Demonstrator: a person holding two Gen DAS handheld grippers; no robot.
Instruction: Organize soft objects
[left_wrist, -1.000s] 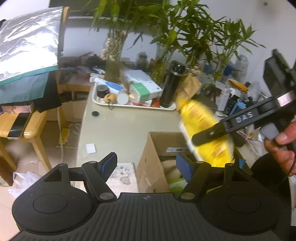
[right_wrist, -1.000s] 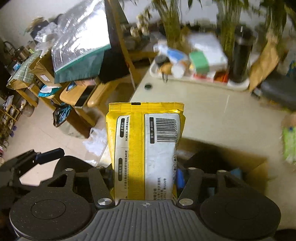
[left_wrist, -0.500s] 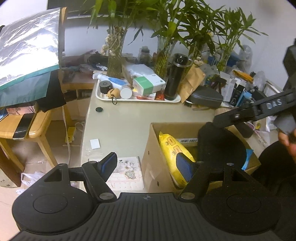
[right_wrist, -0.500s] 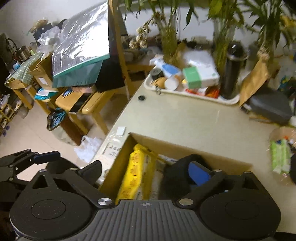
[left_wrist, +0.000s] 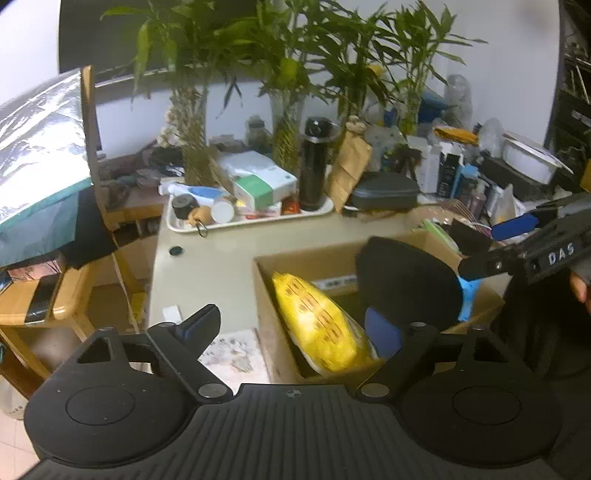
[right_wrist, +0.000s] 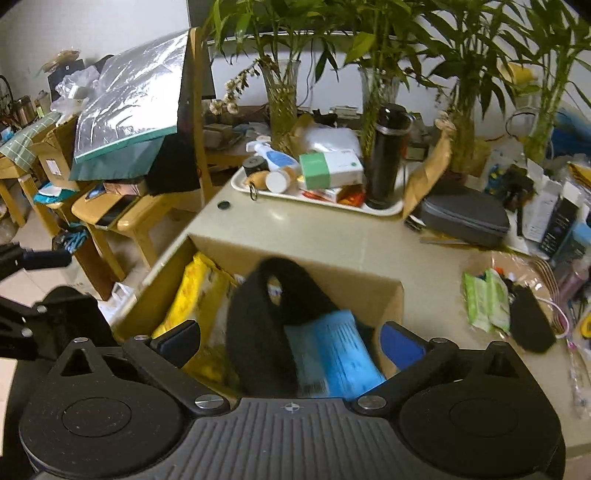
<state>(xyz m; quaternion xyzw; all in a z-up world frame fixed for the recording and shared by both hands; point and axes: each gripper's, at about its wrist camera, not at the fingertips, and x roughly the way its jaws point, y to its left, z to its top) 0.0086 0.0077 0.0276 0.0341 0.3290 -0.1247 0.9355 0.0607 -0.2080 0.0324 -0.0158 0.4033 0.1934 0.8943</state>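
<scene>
A cardboard box (left_wrist: 264, 295) stands on the beige table. A yellow soft pack (left_wrist: 317, 328) leans inside its left side; it also shows in the right wrist view (right_wrist: 195, 295). A black soft object (right_wrist: 258, 332) and a blue pack (right_wrist: 332, 350) fill the box's right side. My left gripper (left_wrist: 295, 328) is open and empty, low over the box's near left corner. My right gripper (right_wrist: 291, 343) is open and empty, just above the black object and blue pack. The right gripper also shows at the left wrist view's right edge (left_wrist: 517, 240).
A white tray (right_wrist: 384, 212) with a black flask (right_wrist: 386, 155), boxes and bottles sits at the table's back. Vases with bamboo (right_wrist: 282, 99) stand behind. A grey case (right_wrist: 465, 218) and green packs (right_wrist: 484, 299) lie right. Wooden stools (right_wrist: 122, 221) stand left.
The right gripper carried the yellow pack over the box, released it inside and opened. It has since drawn back over the black object. The left gripper stayed open.
</scene>
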